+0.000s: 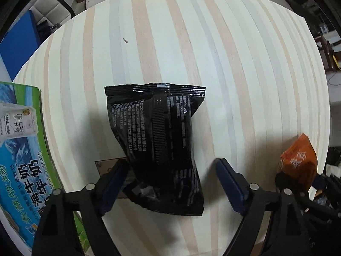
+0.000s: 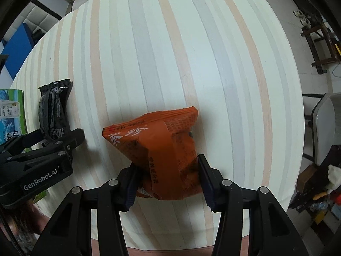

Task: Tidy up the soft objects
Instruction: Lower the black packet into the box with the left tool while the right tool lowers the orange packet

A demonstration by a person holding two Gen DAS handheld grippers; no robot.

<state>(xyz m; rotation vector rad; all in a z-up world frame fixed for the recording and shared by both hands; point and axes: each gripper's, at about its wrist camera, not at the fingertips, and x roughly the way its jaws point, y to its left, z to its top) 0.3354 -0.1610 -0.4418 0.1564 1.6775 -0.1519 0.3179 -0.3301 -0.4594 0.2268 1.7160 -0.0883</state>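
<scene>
A black snack bag (image 1: 158,143) lies on the striped table, its near end between the fingers of my left gripper (image 1: 172,179). The left pad touches the bag; the right pad stands apart from it, so the jaws are open around it. The bag also shows in the right wrist view (image 2: 54,111). My right gripper (image 2: 168,181) is shut on an orange snack bag (image 2: 162,151), both pads pressed against its sides. The orange bag shows at the right edge of the left wrist view (image 1: 298,160).
A green and blue milk carton box (image 1: 21,155) stands at the table's left edge, close to my left gripper. The striped tabletop (image 2: 170,53) stretches away ahead. A chair (image 2: 326,128) and clutter sit beyond the table's right edge.
</scene>
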